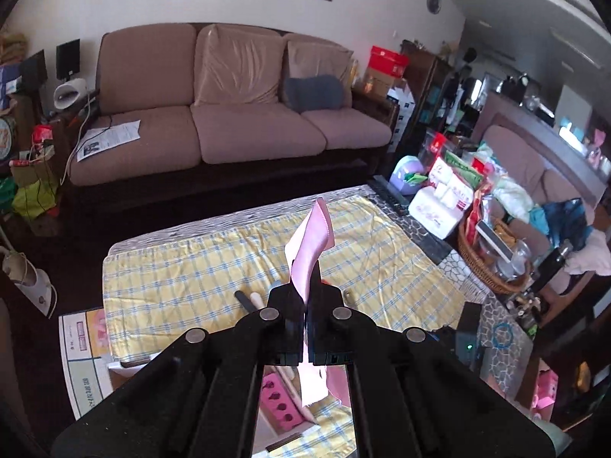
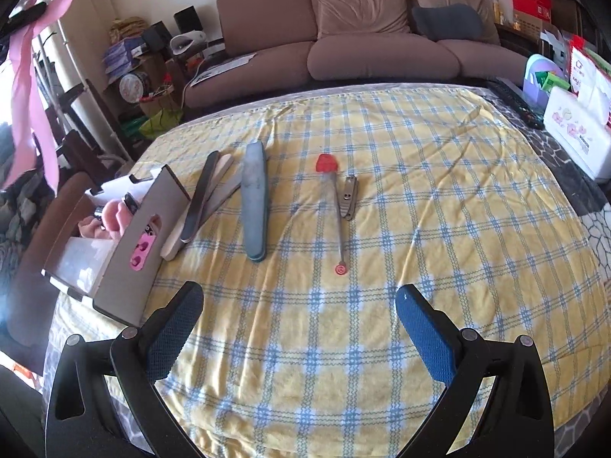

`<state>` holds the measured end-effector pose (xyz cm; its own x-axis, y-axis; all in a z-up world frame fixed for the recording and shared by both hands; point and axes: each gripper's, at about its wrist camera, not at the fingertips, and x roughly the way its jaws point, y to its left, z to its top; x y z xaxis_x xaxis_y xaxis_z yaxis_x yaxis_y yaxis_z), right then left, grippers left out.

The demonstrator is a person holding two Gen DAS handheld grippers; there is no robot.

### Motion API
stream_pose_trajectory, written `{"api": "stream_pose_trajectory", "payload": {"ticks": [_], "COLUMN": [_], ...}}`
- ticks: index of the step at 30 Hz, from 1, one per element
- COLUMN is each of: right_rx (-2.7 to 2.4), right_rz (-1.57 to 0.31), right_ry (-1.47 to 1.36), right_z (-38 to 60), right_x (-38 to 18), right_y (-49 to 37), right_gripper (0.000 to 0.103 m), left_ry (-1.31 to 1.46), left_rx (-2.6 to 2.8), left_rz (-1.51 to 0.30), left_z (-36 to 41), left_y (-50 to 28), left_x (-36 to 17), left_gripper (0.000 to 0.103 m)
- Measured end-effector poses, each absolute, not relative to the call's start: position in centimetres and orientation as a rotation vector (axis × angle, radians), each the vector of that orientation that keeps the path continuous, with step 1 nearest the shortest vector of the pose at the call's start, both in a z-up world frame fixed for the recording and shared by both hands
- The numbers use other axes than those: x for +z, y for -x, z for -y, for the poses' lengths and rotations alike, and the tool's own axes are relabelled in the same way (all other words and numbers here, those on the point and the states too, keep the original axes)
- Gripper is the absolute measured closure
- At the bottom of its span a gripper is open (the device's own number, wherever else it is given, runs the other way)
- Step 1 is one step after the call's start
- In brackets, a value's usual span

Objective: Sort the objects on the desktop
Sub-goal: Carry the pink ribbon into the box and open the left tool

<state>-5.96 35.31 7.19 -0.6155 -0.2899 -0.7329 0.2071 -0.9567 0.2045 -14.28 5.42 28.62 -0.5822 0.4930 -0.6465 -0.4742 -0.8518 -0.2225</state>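
Observation:
My left gripper [image 1: 308, 286] is shut on a pink ribbon [image 1: 311, 244] and holds it up above the table; the ribbon also hangs at the far left of the right wrist view [image 2: 28, 87]. My right gripper [image 2: 299, 297] is open and empty over the yellow checked cloth [image 2: 439, 198]. On the cloth lie a long blue-grey file [image 2: 255, 198], black and beige nail files [image 2: 202, 198], a red-tipped metal tool [image 2: 336, 210] and a small metal clipper [image 2: 349, 196]. An open grey box [image 2: 126, 252] at the table's left edge holds pink items.
A brown sofa [image 2: 382, 30] stands behind the table. A white tissue box [image 2: 576, 137] and a remote [image 2: 515, 103] sit at the table's right. A wicker basket [image 1: 492, 255] full of things sits at the right in the left wrist view.

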Motion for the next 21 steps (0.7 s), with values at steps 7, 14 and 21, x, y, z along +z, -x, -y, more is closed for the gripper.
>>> {"api": "stream_pose_trajectory", "payload": {"ticks": [7, 14, 21], "right_rx": [-2.549, -2.515, -2.507], "right_rz": [0.068, 0.01, 0.005], "right_ry": [-1.167, -1.175, -1.208], "right_z": [-31.2, -28.5, -28.5], "right_x": [9.1, 9.3, 8.4], "right_y": [5.2, 4.9, 5.1], "right_gripper": [0.001, 0.001, 0.001], "left_ry": [1.156, 1.24, 1.374], "left_rx": [2.414, 2.545, 2.678], "left_rz": [0.069, 0.117, -0.062], "left_z": [-0.7, 4.6, 8.4], "left_y": [13.5, 15.3, 16.1], "left_x": [21.9, 15.9, 10.3], "left_gripper": [0.102, 0.102, 0.102]}}
